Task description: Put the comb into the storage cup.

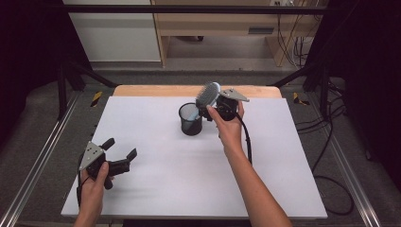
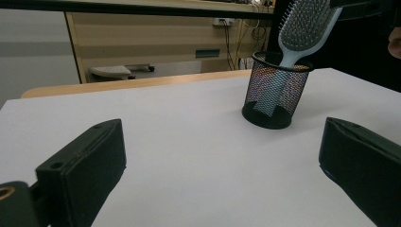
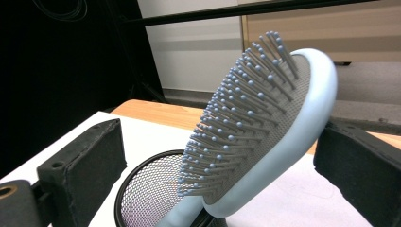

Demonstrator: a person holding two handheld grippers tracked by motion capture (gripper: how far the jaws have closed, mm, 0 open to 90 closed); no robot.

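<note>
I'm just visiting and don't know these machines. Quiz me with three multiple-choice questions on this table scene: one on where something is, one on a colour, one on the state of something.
1. Where is the hairbrush handle?
A. Flat on the table
B. Inside the black mesh cup
C. Under the left claw

2. What colour is the hairbrush body?
A. Light blue
B. Red
C. Yellow

3. How does the left claw stand?
A. Shut on the cup
B. Shut on the brush
C. Open, holding nothing

Answers:
1 B: the left gripper view shows the handle running down into the cup, the bristled head sticking out above its rim.
2 A: the right gripper view shows a pale blue back and handle around a grey bristle pad.
3 C: its two jaws are spread wide over bare white table, far from the cup.
</note>
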